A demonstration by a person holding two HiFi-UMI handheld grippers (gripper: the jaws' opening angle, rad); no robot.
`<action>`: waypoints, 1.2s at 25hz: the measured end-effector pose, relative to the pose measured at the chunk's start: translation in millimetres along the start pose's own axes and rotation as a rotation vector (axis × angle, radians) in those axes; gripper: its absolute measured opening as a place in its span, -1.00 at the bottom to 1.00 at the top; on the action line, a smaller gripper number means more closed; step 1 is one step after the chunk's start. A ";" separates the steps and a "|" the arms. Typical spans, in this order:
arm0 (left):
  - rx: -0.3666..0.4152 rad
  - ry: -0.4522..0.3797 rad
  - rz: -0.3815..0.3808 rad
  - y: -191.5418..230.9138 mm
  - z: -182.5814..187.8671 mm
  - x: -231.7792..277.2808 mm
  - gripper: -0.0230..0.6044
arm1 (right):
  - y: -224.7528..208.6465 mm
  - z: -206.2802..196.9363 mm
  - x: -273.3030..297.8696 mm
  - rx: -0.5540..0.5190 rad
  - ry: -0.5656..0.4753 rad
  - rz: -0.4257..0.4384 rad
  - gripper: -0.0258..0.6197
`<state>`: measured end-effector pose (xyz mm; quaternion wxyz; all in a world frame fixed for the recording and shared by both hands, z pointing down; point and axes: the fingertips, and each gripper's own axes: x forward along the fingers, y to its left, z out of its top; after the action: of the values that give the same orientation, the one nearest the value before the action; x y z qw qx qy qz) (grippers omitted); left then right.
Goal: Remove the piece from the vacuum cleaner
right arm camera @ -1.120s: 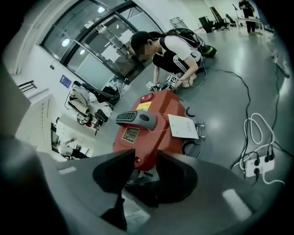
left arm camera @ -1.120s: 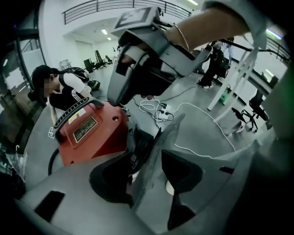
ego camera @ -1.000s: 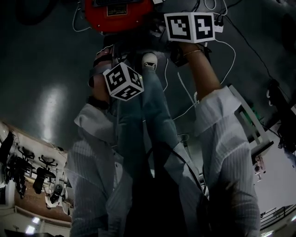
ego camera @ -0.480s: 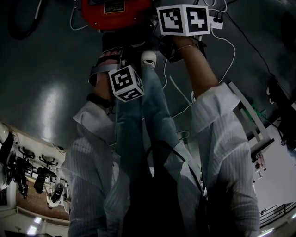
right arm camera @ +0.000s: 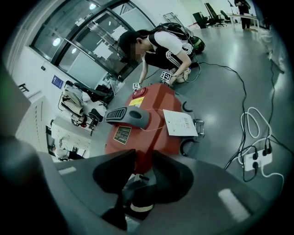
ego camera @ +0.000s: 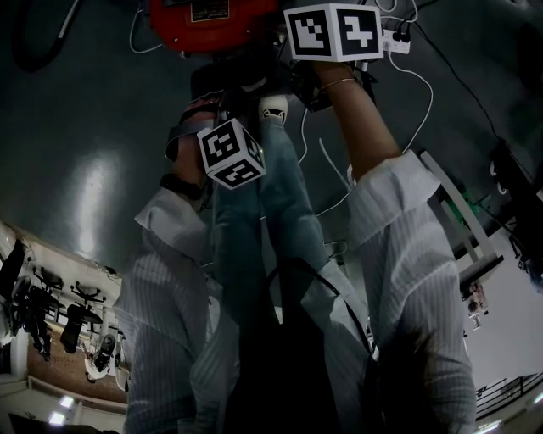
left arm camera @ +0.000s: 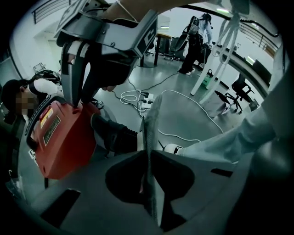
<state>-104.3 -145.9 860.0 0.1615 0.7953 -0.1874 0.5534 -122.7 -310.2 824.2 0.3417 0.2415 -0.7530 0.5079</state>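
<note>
The red vacuum cleaner [ego camera: 212, 21] stands on the floor ahead of my legs. It also fills the left of the left gripper view [left arm camera: 59, 137]. My left gripper [left arm camera: 148, 153] is shut on a thin grey flat piece [left arm camera: 154, 114], seen edge-on and sticking up past the jaws beside a black hose part [left arm camera: 115, 135]. My right gripper [right arm camera: 143, 167] has its jaws close together over the red body's near edge, with red showing in the narrow gap. Below it sits a black round part with a pale band [right arm camera: 138, 202]. From the left gripper view, the right gripper's fingers [left arm camera: 76, 87] rest on the vacuum's top.
A grey handle [right arm camera: 128, 117] and a white paper tag [right arm camera: 180, 123] lie on the vacuum's top. A crouching person [right arm camera: 158, 46] is behind it. A power strip with white cables [right arm camera: 257, 158] lies on the floor to the right. My white shoe [ego camera: 273, 108] is near the vacuum.
The right gripper's marker cube has moved up and left, closer over the red vacuum. The left gripper's cube has turned a little and stayed about where it was.
</note>
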 end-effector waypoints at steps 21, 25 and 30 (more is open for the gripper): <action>-0.186 -0.123 0.074 -48.8 29.9 -157.2 -0.84 | 111.6 -43.2 -180.2 -0.320 -0.339 0.053 -0.92; -0.143 -0.157 0.147 -42.5 70.9 -239.6 -0.84 | 158.7 -35.7 -292.5 -0.374 -0.524 0.010 -0.92; -0.165 -0.265 0.265 -19.1 126.7 -364.6 -0.84 | 238.9 -1.4 -422.5 -0.514 -0.726 -0.086 -0.92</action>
<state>-107.0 -144.4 473.5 0.1259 0.8136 -0.3548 0.4432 -17.6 -214.2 360.2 0.1249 0.3425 -0.9152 0.1720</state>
